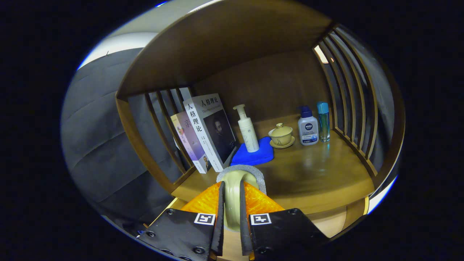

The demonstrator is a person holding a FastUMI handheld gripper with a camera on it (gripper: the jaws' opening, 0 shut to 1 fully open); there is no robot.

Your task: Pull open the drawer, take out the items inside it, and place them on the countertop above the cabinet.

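one roll of tape [237, 181], light & stiff-looking, is gripped through its ring wall by the gripper [232, 217] fingers just short of the blue cloth [253, 156] on the countertop [319, 170].

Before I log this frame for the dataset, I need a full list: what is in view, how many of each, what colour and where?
Books: two, white and pale covers, leaning at the shelf's slatted side.
Pump bottle: one, white, standing on the cloth.
Cloth: one, blue, beside the books.
Lidded cup with saucer: one, cream, mid-shelf.
Squat bottle: one, white with blue cap, beside the cup.
Slim bottle: one, clear teal, beside it.
Shelf: brown wood.
Roll of tape: one, cream with grey rim, between the fingers.
Gripper: shut on the roll.
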